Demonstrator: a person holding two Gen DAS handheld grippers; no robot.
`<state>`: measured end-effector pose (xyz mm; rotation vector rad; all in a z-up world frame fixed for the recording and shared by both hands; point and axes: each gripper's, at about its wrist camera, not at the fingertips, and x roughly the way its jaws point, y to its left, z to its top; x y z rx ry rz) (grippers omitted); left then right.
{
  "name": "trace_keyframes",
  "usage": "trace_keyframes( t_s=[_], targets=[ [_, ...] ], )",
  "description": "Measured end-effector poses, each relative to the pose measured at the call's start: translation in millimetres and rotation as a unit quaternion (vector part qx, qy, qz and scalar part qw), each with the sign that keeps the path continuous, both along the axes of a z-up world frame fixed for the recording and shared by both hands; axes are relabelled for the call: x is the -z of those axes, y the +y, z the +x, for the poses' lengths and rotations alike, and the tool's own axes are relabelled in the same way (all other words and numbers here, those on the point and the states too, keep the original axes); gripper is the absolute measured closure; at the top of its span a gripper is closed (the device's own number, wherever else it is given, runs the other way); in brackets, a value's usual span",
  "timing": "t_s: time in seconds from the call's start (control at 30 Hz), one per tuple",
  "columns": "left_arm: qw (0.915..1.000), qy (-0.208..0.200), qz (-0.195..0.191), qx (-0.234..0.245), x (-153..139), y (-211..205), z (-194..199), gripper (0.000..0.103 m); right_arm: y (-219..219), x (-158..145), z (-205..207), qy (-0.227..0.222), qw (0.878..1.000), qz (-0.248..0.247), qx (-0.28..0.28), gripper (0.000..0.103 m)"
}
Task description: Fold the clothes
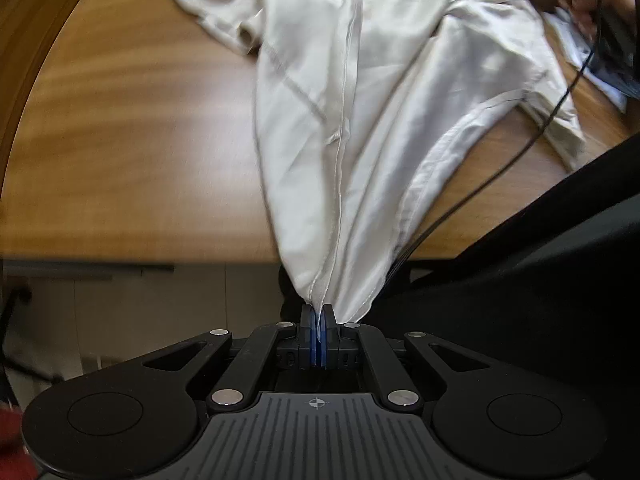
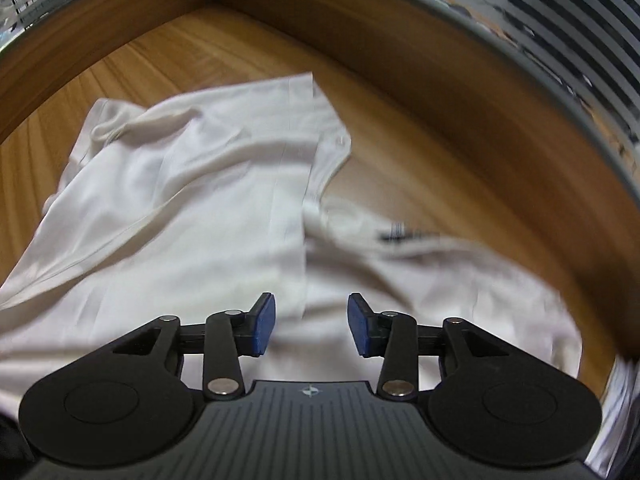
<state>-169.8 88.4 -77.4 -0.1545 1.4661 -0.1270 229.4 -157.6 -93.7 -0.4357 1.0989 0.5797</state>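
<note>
A cream-white shirt (image 1: 360,92) lies crumpled on a wooden table (image 1: 132,132) and stretches in a taut cone toward the camera. My left gripper (image 1: 319,320) is shut on a hem corner of that shirt, pinched between its blue pads just past the table's near edge. In the right wrist view the same shirt (image 2: 192,200) spreads over the table, its button placket and collar with a dark label near the middle. My right gripper (image 2: 311,322) hovers above the cloth with its blue pads (image 2: 264,326) well apart and nothing between them.
A raised wooden rim (image 2: 400,72) borders the table on its far sides, with striped glass (image 2: 580,20) behind. A black cable (image 1: 552,120) runs across the shirt's right part. Dark gear and papers (image 1: 600,52) lie at the far right. A black chair part (image 1: 560,240) stands beside the table.
</note>
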Motion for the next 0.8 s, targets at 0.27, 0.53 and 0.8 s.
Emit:
trace_keyframes(
  t_s=[0.27, 0.53, 0.8],
  targets=[
    [0.9984, -0.031, 0.020, -0.043, -19.8, 10.5, 1.2, 0.062, 21.5, 27.5, 55.3, -0.009, 0.999, -0.028, -0.031, 0.056],
    [0.9935, -0.065, 0.059, -0.072, -27.6, 44.1, 39.2, 0.048, 9.7, 36.4, 88.8, 0.005, 1.000, -0.025, -0.003, 0.100],
    [0.9900, -0.113, 0.062, -0.058, -31.0, 60.9, 116.6, 0.046, -7.6, 25.3, 127.3, -0.098, 0.988, -0.082, 0.084, 0.094]
  ],
)
